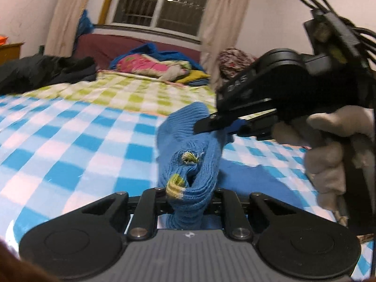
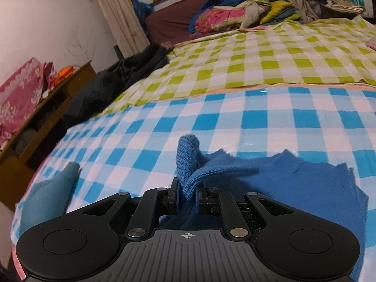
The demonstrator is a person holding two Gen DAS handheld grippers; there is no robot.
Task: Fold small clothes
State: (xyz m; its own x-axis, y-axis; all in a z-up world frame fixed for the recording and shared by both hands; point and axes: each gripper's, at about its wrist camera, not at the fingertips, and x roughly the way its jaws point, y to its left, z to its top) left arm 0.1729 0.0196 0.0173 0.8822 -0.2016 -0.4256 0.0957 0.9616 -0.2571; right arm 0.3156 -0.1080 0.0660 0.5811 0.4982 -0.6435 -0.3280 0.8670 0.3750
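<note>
The left gripper [image 1: 188, 197] is clenched on a bunched fold of the blue knitted garment [image 1: 188, 141], which rises from between its jaws and shows small yellow-green striped details near the grip. The right gripper [image 2: 186, 197] is likewise clamped on a ribbed edge of the same blue knitted garment [image 2: 293, 176]; in the right wrist view a ribbed flap stands upright just ahead of the jaws, while the rest of the garment lies spread to the right on the blue-and-white checked cover [image 2: 258, 122]. In the left wrist view, the right gripper [image 1: 206, 123] enters from the right, held by a hand in a pale glove [image 1: 329, 145], and its tips pinch the far end of the raised fold. The garment is thus lifted between the two grippers above the bed, with part of it touching the cover. A teal knitted item [image 2: 47, 192] lies on the cover to the left, well apart from the garment. Beyond the blue cover lies a green-and-white checked cover [image 2: 270, 63], with a pile of colourful bedding [image 2: 235, 11] at the far end and dark clothing [image 2: 117, 77] at the left edge of the bed.
</note>
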